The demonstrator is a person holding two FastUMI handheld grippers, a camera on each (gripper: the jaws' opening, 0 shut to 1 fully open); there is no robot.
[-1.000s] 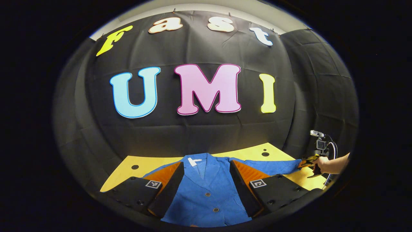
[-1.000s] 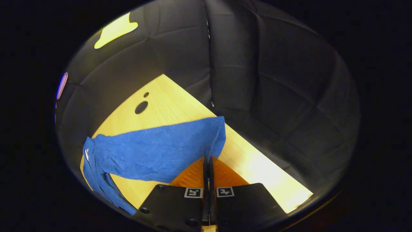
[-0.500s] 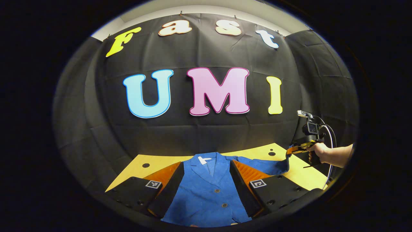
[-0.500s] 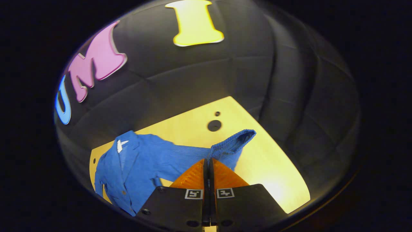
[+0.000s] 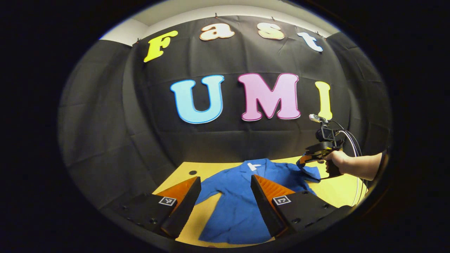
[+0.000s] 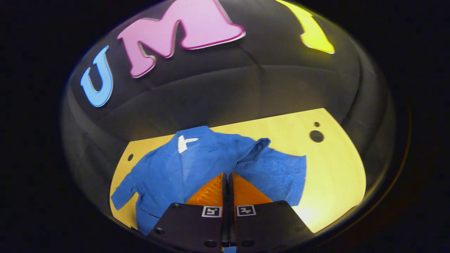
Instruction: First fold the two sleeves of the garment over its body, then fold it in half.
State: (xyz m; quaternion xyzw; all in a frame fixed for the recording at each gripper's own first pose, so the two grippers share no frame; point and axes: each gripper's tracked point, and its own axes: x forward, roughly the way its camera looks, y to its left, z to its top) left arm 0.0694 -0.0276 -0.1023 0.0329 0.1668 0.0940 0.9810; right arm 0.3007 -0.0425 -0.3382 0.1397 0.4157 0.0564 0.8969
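Right gripper view: we log right gripper (image 6: 227,174) jaws pinching sleeve cuff (image 6: 254,151) of blue jacket (image 6: 168,172) lying on yellow table (image 6: 334,165); left gripper (image 5: 225,182) jaws wide, holding nothing.

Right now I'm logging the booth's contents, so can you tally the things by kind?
Blue jacket: 1
Grippers: 2, left gripper and right gripper
Yellow table: 1
Total: 4
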